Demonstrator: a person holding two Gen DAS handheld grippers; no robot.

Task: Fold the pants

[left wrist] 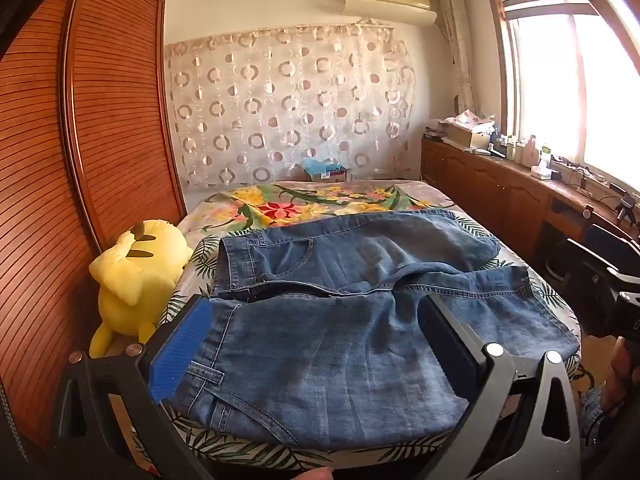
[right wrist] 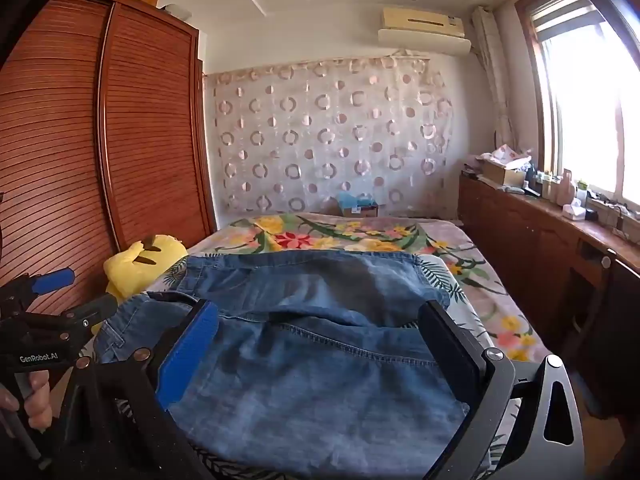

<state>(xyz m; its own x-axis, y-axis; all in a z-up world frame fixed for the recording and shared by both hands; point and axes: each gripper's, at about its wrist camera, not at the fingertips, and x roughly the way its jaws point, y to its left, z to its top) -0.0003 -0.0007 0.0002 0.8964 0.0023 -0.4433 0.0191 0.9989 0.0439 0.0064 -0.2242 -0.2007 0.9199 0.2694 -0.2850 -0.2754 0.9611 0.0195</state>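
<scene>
Nearest my left camera is the left gripper [left wrist: 316,344], its jaws spread wide above the near end of the blue jeans [left wrist: 352,320], with nothing pinched between the blue pad and the black one. I see the same on the other side: the right gripper [right wrist: 320,344] hangs with its jaws wide apart over denim, gripping nothing.

Going by size, the louvred wooden wardrobe [left wrist: 80,160] fills the left of my view, reaching almost to the ceiling. The bed [left wrist: 224,208] comes next, under a floral and leaf-print cover. The jeans lie across its near half, folded over roughly, the waistband and a front pocket towards the left and a hemmed leg end towards the right. On the far wall hangs a sheer curtain [left wrist: 288,104] printed with rings, with an air conditioner [left wrist: 388,0] above it. To the right a bright window [left wrist: 560,92] stands over a long wooden cabinet [left wrist: 500,184] cluttered with bottles and boxes. A yellow plush toy [left wrist: 136,280] sits between wardrobe and bed, touching the bed's edge. A small cardboard box [left wrist: 330,174] with blue stuff in it sits beyond the bed's far end.

The only writing I can read is "GenRobot.AI" in white on the left gripper's black handle, seen in the right view with a hand [right wrist: 36,404] around it.
</scene>
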